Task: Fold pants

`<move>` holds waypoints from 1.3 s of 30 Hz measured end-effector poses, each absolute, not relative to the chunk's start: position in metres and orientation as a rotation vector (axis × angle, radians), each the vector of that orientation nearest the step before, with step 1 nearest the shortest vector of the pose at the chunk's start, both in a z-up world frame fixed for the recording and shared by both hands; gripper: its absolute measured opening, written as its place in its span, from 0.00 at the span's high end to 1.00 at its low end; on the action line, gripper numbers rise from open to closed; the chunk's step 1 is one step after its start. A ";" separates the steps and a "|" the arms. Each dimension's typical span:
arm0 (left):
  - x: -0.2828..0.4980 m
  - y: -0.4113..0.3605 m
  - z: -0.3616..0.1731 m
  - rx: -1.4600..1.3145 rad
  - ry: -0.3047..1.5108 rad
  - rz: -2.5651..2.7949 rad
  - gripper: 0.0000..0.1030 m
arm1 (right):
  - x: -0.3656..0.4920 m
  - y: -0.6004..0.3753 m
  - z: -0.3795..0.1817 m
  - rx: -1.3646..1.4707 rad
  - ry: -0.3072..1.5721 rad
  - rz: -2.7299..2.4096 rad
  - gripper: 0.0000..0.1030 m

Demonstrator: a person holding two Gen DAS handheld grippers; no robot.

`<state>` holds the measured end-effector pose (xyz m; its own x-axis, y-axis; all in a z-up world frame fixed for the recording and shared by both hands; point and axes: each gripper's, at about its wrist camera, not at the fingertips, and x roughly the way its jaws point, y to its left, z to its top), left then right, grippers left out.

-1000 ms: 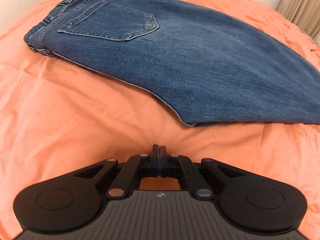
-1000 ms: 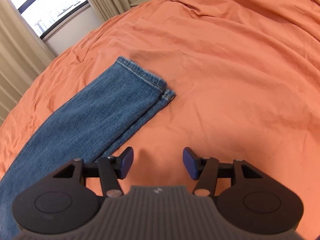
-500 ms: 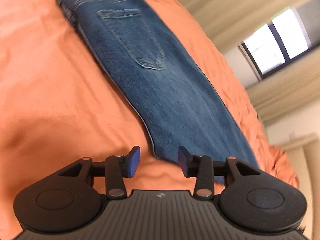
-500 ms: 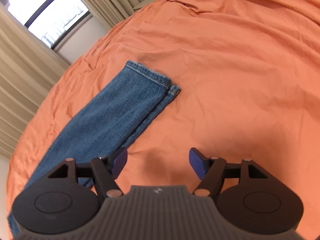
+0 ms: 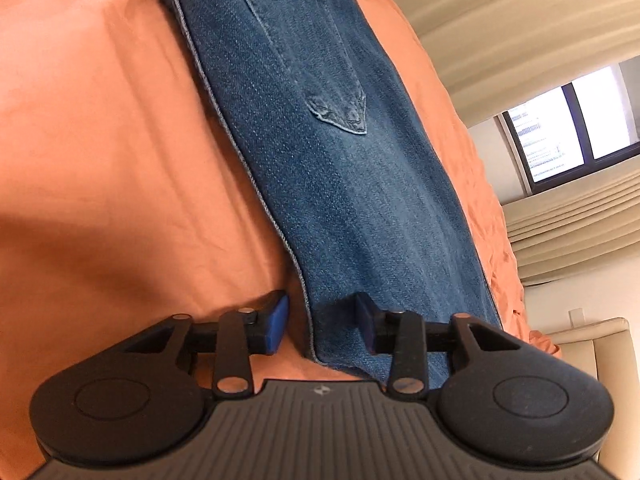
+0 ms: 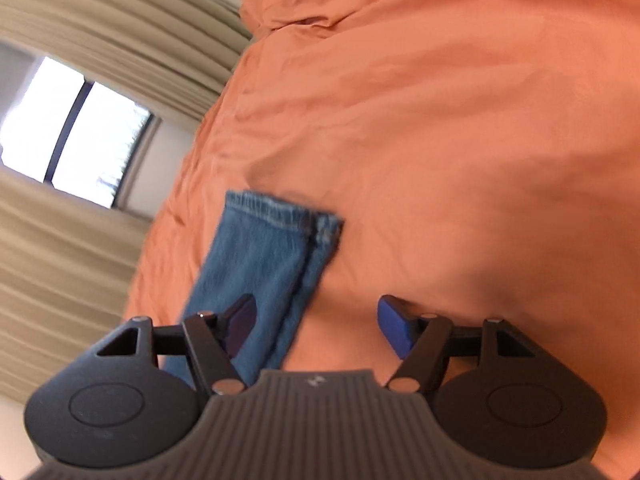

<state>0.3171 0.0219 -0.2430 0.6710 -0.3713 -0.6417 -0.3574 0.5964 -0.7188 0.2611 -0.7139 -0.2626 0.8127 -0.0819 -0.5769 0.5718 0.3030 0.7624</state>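
Note:
Blue jeans (image 5: 328, 168) lie folded lengthwise on the orange bed, back pocket up, waistband at the top of the left wrist view. My left gripper (image 5: 322, 324) is open, its jaws straddling the jeans' near edge around the thigh. In the right wrist view the leg ends (image 6: 276, 248) lie flat, hems stacked. My right gripper (image 6: 316, 326) is open wide, its left finger over the leg and its right finger over bare sheet.
The orange bedsheet (image 6: 460, 140) spreads wrinkled to the right and beyond the hems. Beige curtains (image 6: 60, 248) and a window (image 6: 72, 128) stand past the bed's far side. A cream chair or headboard (image 5: 592, 344) shows at the lower right of the left wrist view.
My left gripper opened, turned along the jeans and closed in on their edge. My right gripper swung and moved in over the leg near the hems, staying open.

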 end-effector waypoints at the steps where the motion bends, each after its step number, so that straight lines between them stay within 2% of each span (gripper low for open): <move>1: 0.317 0.023 -0.244 -0.970 0.873 -0.010 0.65 | 0.267 -0.716 -0.266 1.198 0.476 -0.453 0.38; 4: 0.321 0.017 -0.245 -0.974 0.879 -0.014 0.80 | 0.282 -0.721 -0.278 1.223 0.457 -0.442 0.52; 8: 0.325 0.013 -0.239 -0.952 0.880 -0.001 0.87 | 0.285 -0.732 -0.290 1.276 0.415 -0.453 0.89; 11: 0.326 0.013 -0.228 -0.934 0.874 -0.008 0.92 | 0.279 -0.736 -0.275 1.236 0.346 -0.424 0.97; 19: 0.332 0.013 -0.171 -0.870 0.868 -0.013 0.95 | 0.292 -0.721 -0.171 1.002 0.397 -0.441 1.00; 24: 0.323 0.018 -0.144 -0.856 0.932 0.013 0.96 | 0.243 -0.704 -0.118 0.939 0.475 -0.474 1.00; 28: 0.299 0.028 -0.141 -0.814 1.001 0.021 0.98 | 0.157 -0.690 -0.120 1.003 0.532 -0.525 1.00; 33: 0.282 0.040 -0.155 -0.754 1.085 0.031 0.99 | 0.049 -0.655 -0.147 1.046 0.554 -0.595 1.00; 39: 0.298 0.032 -0.182 -0.611 1.167 0.027 0.99 | 0.013 -0.641 -0.211 1.085 0.593 -0.650 1.00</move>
